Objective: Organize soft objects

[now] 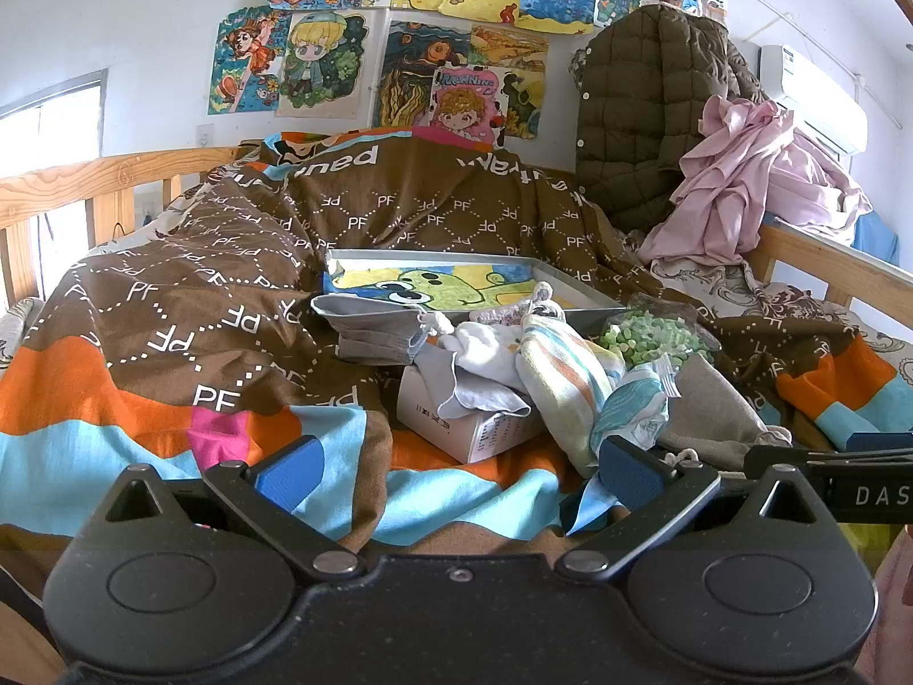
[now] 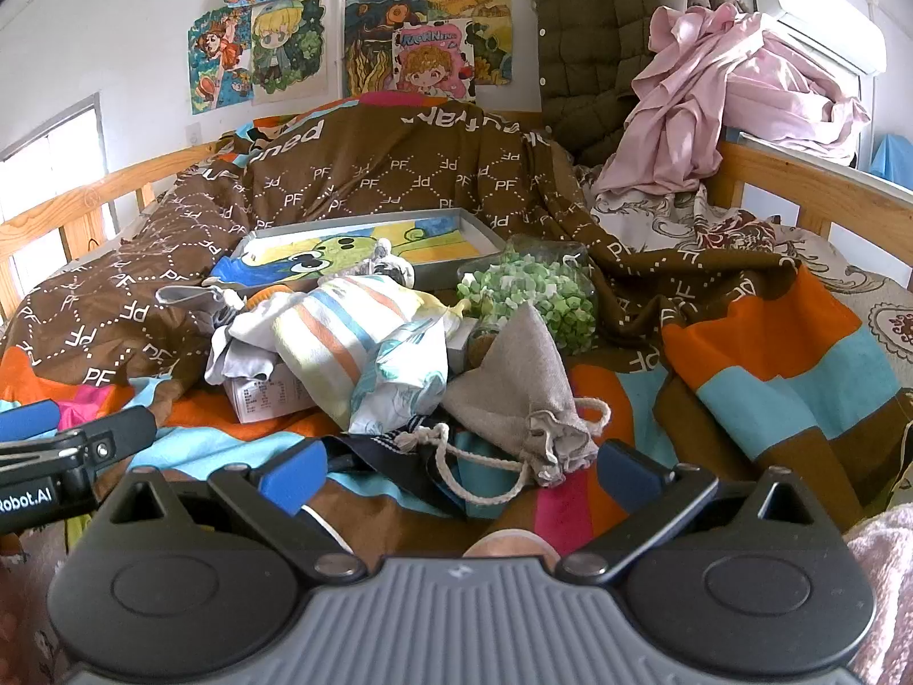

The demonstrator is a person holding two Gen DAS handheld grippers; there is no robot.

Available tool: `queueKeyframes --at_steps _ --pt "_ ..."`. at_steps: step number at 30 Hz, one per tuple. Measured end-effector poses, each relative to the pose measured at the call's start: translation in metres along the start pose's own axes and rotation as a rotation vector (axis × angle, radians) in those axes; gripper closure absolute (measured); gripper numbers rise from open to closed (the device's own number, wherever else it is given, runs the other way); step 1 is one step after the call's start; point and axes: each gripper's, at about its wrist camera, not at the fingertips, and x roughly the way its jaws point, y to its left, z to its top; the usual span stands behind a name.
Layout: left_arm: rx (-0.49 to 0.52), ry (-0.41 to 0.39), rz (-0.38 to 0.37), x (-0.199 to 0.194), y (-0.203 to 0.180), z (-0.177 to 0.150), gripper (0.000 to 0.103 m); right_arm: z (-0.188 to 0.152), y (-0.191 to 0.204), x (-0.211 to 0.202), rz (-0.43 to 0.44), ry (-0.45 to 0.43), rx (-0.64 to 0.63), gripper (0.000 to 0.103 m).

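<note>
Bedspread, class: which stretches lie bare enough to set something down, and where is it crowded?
Bare: the brown quilt left of the grey masks, and the striped patch right of the drawstring pouch. The tray is mostly free. Crowded: the middle heap around the striped towel and green bag.

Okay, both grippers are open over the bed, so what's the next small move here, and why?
Probably ease the right gripper forward and close on the grey drawstring pouch. It lies nearest, right between the open fingers, on top of the blanket and clear of the pile, while the tray behind is the likely place for it.
</note>
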Motion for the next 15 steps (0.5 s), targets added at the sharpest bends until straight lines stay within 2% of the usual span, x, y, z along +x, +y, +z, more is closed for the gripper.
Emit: queueKeyframes --at_steps 11,15 --pt "-0.001 0.001 0.000 0.0000 0.0002 0.0001 0.001 -0.0002 0.0001 -0.0012 -0.001 0.002 0.003 0.000" --pt "-0.001 0.001 -0.001 0.0001 0.0002 0.0002 0.001 -0.0032 0.0005 0.0036 -0.027 -0.008 0.019 0.000"
